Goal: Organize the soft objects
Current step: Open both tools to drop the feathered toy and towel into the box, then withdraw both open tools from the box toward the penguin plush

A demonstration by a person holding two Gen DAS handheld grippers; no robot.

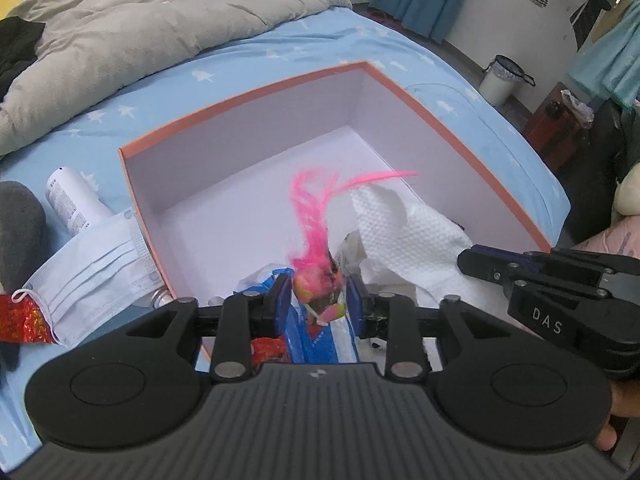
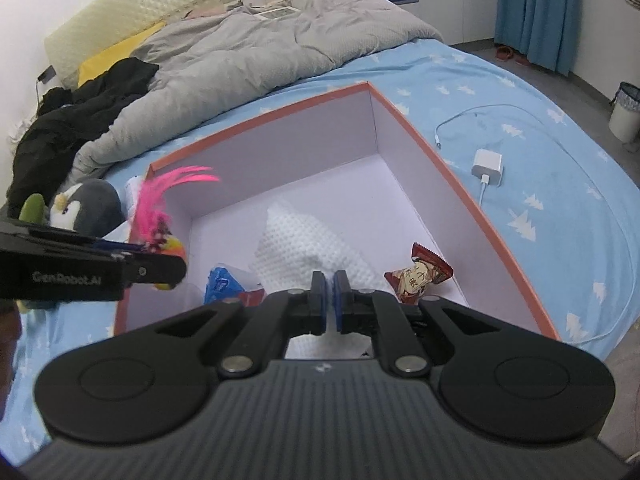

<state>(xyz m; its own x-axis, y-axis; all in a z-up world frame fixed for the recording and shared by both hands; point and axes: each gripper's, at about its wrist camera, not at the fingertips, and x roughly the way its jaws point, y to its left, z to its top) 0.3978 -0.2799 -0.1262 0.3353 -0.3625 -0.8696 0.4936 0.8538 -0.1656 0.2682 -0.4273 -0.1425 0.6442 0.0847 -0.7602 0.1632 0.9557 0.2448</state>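
Note:
My left gripper (image 1: pixel 318 298) is shut on a small toy with pink feathers (image 1: pixel 316 280) and holds it over the near edge of the open orange-rimmed box (image 1: pixel 248 96). The toy also shows in the right wrist view (image 2: pixel 160 216), at the box's left wall. Inside the box (image 2: pixel 460 184) lie a white textured cloth (image 2: pixel 304 240), a blue packet (image 2: pixel 220 282) and a red snack packet (image 2: pixel 420 276). My right gripper (image 2: pixel 330 300) is shut and empty, just above the box's near side. A grey penguin plush (image 2: pixel 86 208) sits left of the box.
The box rests on a blue star-print bed sheet (image 2: pixel 520 160). A grey duvet (image 2: pixel 240 52) and black clothes (image 2: pixel 72 116) lie behind. A face mask (image 1: pixel 88 264) and white bottle (image 1: pixel 68 200) lie left of the box. A white charger with cable (image 2: pixel 486 168) lies to the right.

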